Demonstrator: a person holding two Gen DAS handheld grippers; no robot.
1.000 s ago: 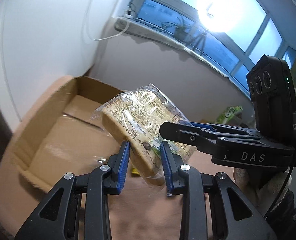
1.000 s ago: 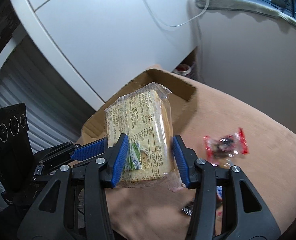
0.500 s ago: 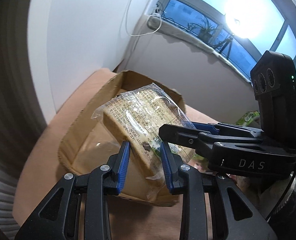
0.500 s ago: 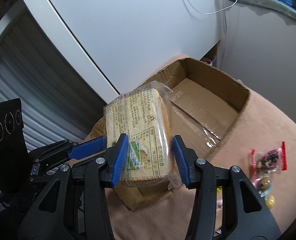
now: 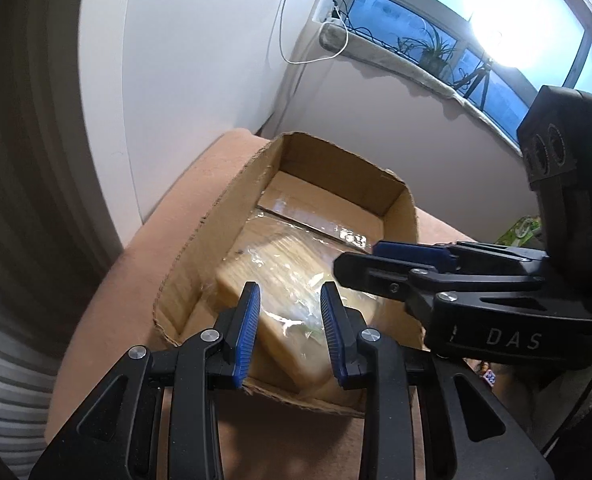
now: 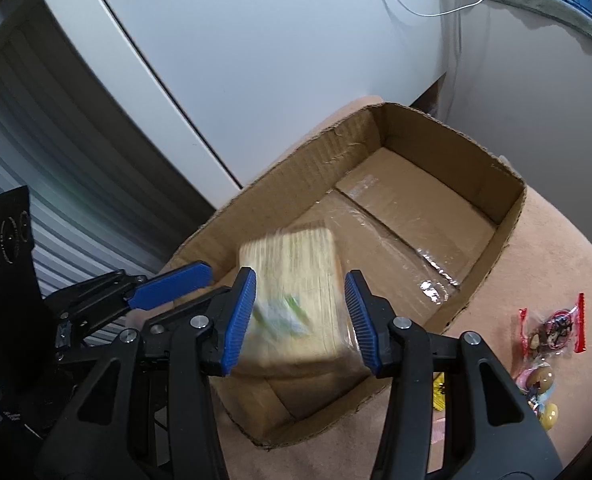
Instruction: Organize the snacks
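Observation:
A clear-wrapped loaf of sliced bread (image 5: pixel 288 276) (image 6: pixel 296 264) shows blurred and low inside the open cardboard box (image 5: pixel 335 160) (image 6: pixel 435 148), at its near end, while box and fingers stay sharp. My left gripper (image 5: pixel 290 292) hovers just above it, blue pads a narrow gap apart; the loaf looks wider than that gap and lies beneath the pads. My right gripper (image 6: pixel 299 280) hangs over the same loaf from the other side, jaws slightly apart, the bread dropped below them. Each gripper appears in the other's view: the right gripper (image 5: pixel 359 260), the left gripper (image 6: pixel 184 280).
The box sits on a peach cushioned surface (image 6: pixel 535 240) against a white wall. Small red-ended candy packets (image 6: pixel 551 328) and a yellow wrapper (image 6: pixel 439 392) lie right of the box. A green packet (image 5: pixel 523 232) lies farther right. A window sill with cables runs behind.
Both grippers carried the loaf over the box and lowered. It stood gripped upright between the pads before; now it has slipped down into the box, blurred.

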